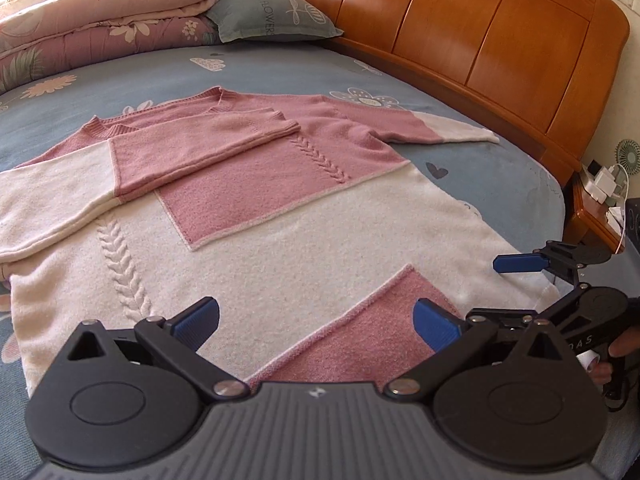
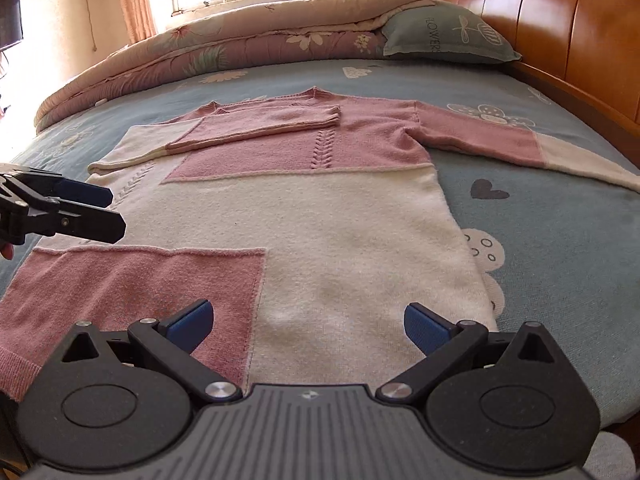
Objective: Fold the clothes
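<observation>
A pink and white knit sweater (image 1: 280,240) (image 2: 320,216) lies flat on the bed, neck away from me. One sleeve (image 1: 200,144) (image 2: 256,124) is folded across the chest. The other sleeve (image 1: 400,124) (image 2: 500,140) stretches out toward the headboard. My left gripper (image 1: 318,314) (image 2: 104,210) hovers open over the hem near its pink patch (image 1: 372,332) (image 2: 140,280), holding nothing. My right gripper (image 2: 308,314) is open above the white hem area, also empty. One of its blue fingers (image 1: 518,263) shows at the sweater's right edge in the left wrist view.
The sweater rests on a blue flowered bedsheet (image 1: 500,176) (image 2: 560,220). A rolled quilt (image 1: 100,20) (image 2: 240,40) and a grey pillow (image 1: 272,12) (image 2: 444,32) lie at the far side. A wooden headboard (image 1: 480,40) (image 2: 560,20) runs along the right. A nightstand (image 1: 596,208) holds chargers.
</observation>
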Action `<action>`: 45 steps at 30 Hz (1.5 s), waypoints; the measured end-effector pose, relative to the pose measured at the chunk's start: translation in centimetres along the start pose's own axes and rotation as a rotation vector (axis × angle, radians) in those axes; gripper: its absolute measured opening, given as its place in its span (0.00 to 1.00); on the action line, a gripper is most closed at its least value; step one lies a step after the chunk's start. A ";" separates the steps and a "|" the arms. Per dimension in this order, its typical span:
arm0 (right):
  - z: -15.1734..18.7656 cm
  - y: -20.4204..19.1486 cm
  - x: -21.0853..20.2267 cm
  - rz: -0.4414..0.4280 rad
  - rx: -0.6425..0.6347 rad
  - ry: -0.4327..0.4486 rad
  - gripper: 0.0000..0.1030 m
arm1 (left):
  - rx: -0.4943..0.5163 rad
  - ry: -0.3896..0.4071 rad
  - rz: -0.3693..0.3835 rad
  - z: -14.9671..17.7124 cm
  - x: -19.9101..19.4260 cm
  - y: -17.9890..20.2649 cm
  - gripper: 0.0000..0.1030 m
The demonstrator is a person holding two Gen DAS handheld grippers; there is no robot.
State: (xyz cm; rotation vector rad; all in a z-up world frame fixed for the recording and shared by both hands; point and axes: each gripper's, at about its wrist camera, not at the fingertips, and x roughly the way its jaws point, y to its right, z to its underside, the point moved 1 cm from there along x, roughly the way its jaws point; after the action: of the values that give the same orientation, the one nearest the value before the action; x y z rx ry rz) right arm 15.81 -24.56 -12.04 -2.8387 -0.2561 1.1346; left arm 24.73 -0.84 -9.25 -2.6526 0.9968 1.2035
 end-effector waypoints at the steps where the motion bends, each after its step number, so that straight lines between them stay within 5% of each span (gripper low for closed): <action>1: 0.3 0.4 0.2 -0.002 0.010 -0.006 1.00 | -0.005 -0.014 -0.004 0.1 0.4 -0.1 0.99; 10: -1.5 2.7 0.2 -0.047 0.061 0.041 1.00 | -0.020 -0.010 -0.048 -0.1 1.6 -0.6 0.99; 17: -9.1 4.8 3.2 -0.021 0.039 0.152 1.00 | -0.106 0.015 -0.087 -0.4 2.0 -3.4 0.99; 22: -13.9 5.0 8.3 -0.117 -0.008 0.146 1.00 | -0.204 0.064 -0.050 -0.3 1.9 -5.3 0.99; 26: -15.0 5.6 11.9 -0.192 0.030 0.101 1.00 | -0.179 0.078 -0.055 -0.1 2.0 -5.1 0.99; 33: -14.2 7.6 13.2 -0.156 0.095 0.037 1.00 | -0.067 0.071 -0.113 0.2 2.4 -3.8 0.99; 42: -17.4 8.8 11.1 -0.100 0.072 0.193 1.00 | -0.102 0.085 -0.087 0.2 2.2 -4.4 0.99; 45: -18.5 10.9 13.0 -0.133 0.126 0.176 1.00 | -0.079 0.088 -0.097 0.4 2.3 -4.1 0.99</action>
State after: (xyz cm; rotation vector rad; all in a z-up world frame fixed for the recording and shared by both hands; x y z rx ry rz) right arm 39.17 -33.09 -8.86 -2.7418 -0.3418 0.8385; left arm 27.97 1.26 -11.93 -2.8008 0.8372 1.1385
